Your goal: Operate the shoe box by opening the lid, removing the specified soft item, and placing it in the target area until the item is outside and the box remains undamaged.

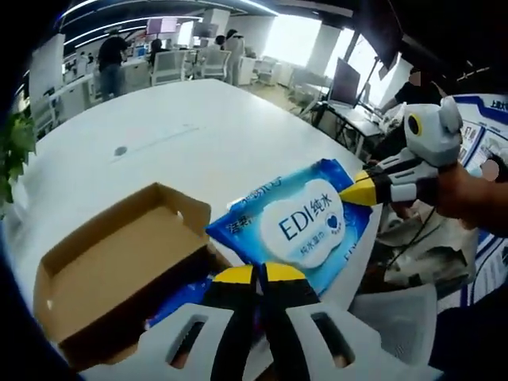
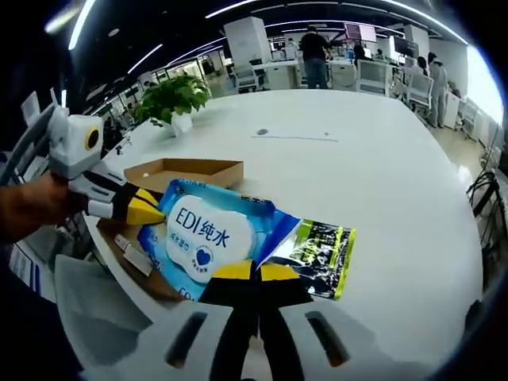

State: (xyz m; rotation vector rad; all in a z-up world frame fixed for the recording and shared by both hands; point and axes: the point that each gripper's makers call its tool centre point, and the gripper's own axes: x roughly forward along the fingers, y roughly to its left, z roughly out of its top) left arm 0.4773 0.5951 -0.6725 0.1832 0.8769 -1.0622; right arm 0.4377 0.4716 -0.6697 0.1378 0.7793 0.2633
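Note:
A blue wet-wipe pack with a white label is held above the white table, next to the open brown cardboard shoe box. My left gripper is shut on the pack's near edge. My right gripper comes in from the right and pinches the pack's far corner. In the right gripper view the pack sits between my right gripper, shut on its edge, and my left gripper at its left side. The box lies behind the pack.
A black and green packet lies just right of the pack. The white table stretches far beyond. A potted plant stands at its far left corner. Desks, chairs and people fill the office behind.

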